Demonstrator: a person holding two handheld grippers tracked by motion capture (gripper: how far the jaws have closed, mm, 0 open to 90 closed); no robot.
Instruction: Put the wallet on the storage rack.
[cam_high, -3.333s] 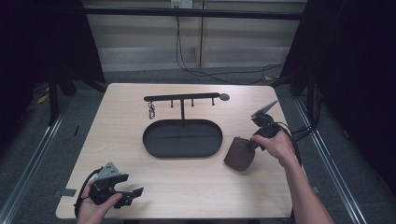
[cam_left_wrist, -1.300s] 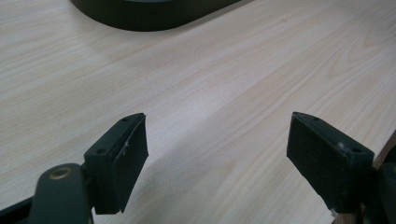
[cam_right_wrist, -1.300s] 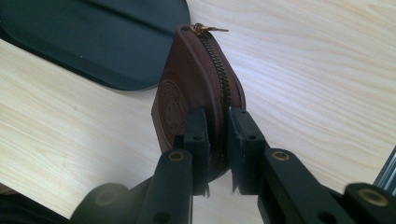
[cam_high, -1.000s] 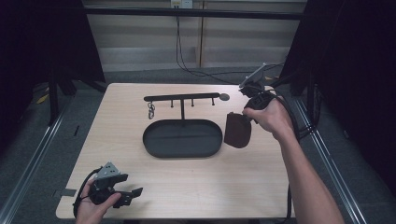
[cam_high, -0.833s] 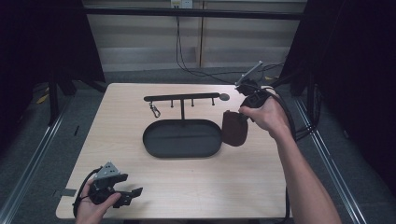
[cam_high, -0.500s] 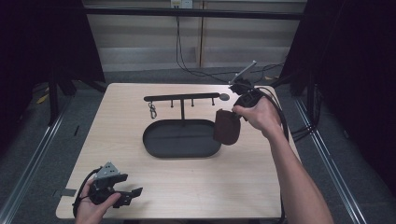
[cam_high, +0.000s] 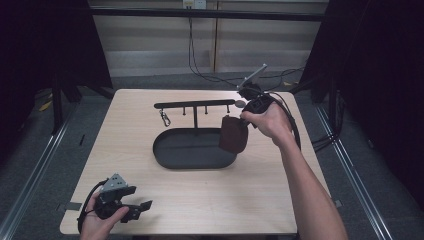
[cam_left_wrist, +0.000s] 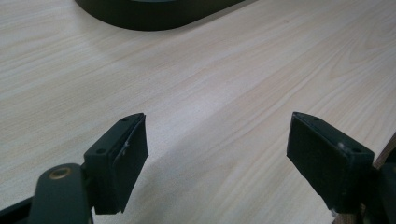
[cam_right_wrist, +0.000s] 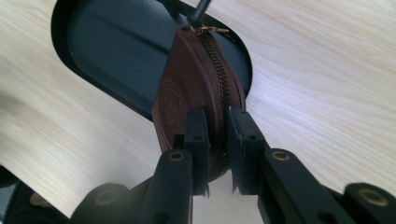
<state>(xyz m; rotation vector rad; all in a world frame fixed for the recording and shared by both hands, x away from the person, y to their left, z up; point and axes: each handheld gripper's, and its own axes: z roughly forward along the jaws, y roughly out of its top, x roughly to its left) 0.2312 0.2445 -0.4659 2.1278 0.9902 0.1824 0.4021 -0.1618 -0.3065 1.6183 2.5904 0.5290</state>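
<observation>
- Right now the right gripper (cam_right_wrist: 215, 135) has its fingers pinching the zipped edge of a brown leather coin pouch (cam_right_wrist: 196, 93), which hangs in the air over the right end of the black oval tray (cam_high: 195, 148), just below the rack's crossbar (cam_high: 192, 105).
- The grip takes only a narrow bit of the pouch near its seam, so I judge it could swivel or slip out if the hand tilts quickly.
- The pouch hangs close to the rack's pegs; a careless swing might knock the stand or miss the hook, and the zipper pull (cam_right_wrist: 205, 29) looks small to catch.
- The keyring clip (cam_high: 164, 119) dangling from the left part of the bar could be jostled if the rack shakes.
- The left gripper (cam_high: 131, 206) rests low at the near left corner of the counter (cam_high: 125, 150), fingers (cam_left_wrist: 122, 161) spread wide on nothing, well apart from the work.
- Count: one pouch, one tray, one rack, one clip, two grippers; the pegs are too small to number surely.
</observation>
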